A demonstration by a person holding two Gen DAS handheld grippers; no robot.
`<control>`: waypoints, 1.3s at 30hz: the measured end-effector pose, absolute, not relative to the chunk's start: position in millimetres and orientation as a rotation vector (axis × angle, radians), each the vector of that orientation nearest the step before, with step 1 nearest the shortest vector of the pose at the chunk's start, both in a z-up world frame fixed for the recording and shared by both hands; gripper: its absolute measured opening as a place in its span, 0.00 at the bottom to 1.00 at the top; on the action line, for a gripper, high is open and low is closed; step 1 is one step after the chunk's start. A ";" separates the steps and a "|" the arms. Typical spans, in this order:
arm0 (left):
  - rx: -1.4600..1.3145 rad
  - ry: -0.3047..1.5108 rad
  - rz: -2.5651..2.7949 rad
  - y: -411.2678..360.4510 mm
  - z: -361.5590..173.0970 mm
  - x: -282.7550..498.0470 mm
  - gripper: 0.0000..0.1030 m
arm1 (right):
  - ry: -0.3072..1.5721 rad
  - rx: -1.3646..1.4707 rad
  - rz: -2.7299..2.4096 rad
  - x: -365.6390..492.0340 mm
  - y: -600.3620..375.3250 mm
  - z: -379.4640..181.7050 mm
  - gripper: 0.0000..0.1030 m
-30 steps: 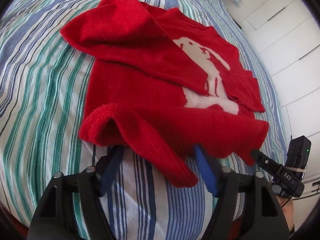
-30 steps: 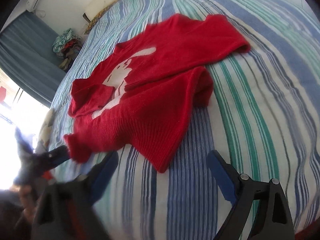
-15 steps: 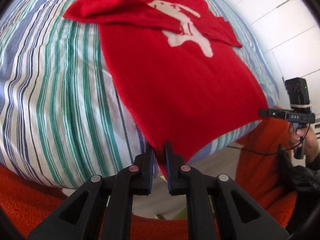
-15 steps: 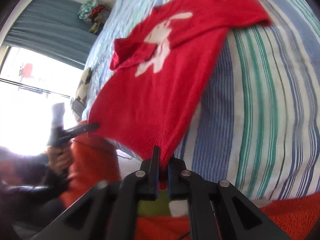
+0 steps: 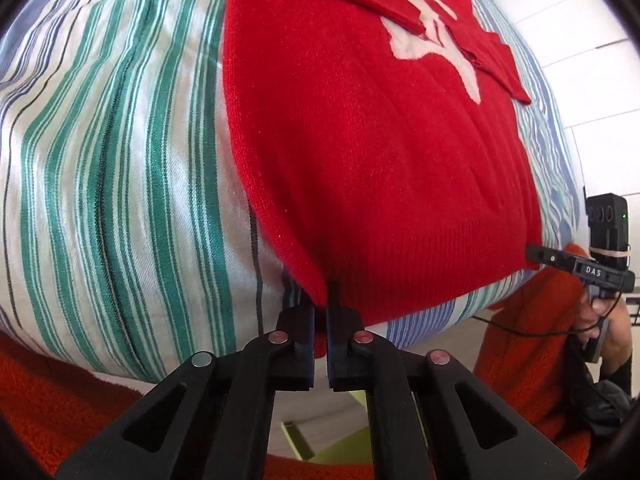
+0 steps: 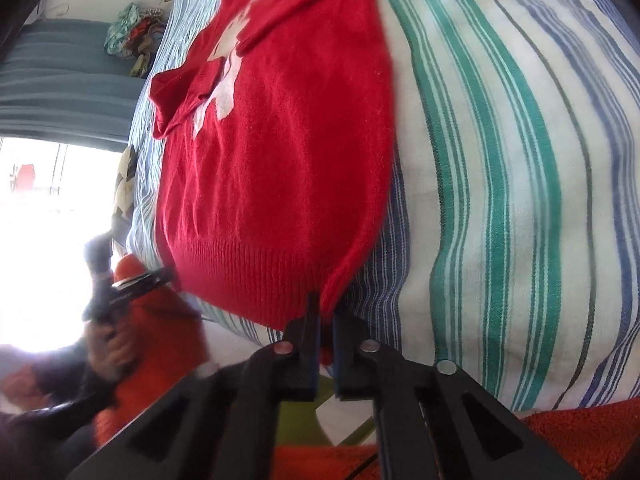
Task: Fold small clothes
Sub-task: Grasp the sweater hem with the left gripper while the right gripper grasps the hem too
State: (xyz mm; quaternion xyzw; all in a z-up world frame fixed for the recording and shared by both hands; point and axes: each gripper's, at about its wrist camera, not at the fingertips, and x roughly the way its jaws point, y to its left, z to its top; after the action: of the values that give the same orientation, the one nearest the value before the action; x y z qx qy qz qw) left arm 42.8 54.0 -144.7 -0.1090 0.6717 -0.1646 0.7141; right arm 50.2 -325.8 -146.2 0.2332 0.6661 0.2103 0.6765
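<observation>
1. Now the red sweater lies spread flat on the bed, its ribbed hem reaching the near edge of the striped cover.
2. Its white motif sits toward the far end, partly overlapped by a folded red sleeve.
3. The left tool is clamped tight on the hem's left corner, a small fold of red knit pinched between its blue pads.
4. The right tool is likewise closed on the hem's right corner, with red fabric showing in the narrow slit between its pads.
5. Seen from the left wrist view, the right tool meets the far corner of the hem, held by a hand.
6. Seen from the right wrist view, the left tool touches the opposite corner, a hand gripping its handle; this part is blurred.
7. An orange textured cloth shows below the bed edge.
8. Beyond the bed, a pile of coloured clothes rests near a grey-blue curtain.
</observation>
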 end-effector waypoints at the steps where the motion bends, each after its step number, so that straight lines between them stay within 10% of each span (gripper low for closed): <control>1: -0.206 1.479 -0.346 54.7 -138.3 39.4 0.01 | 1.511 0.456 0.453 50.4 -321.6 -140.8 0.04; 24: 0.089 1.519 -0.111 18.2 -163.7 24.0 0.06 | 1.606 0.374 0.257 54.8 -332.3 -168.6 0.02; 27: 0.016 1.554 -0.123 34.9 -156.3 22.6 0.25 | 1.599 0.463 0.282 50.2 -354.2 -168.1 0.10; 29: -0.020 1.577 -0.100 46.4 -151.6 17.7 0.76 | 1.600 0.517 0.297 47.3 -364.6 -163.5 0.21; 30: -0.013 1.576 -0.071 51.7 -148.6 13.9 0.83 | 1.600 0.525 0.297 44.7 -369.8 -159.9 0.34; 32: 0.008 1.578 -0.050 58.0 -139.8 5.7 0.82 | 1.601 0.497 0.286 39.2 -376.7 -150.9 0.49; 39: 0.063 1.256 0.045 94.4 -51.8 -2.2 0.86 | 1.511 0.043 0.077 38.8 -398.9 -85.2 0.51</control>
State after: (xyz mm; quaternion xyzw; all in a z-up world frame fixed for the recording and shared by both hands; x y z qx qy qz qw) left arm -2.2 94.4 -51.8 0.0296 0.5874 0.0210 0.8085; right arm 38.8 -398.9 -85.2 0.0197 0.6853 0.0347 0.7272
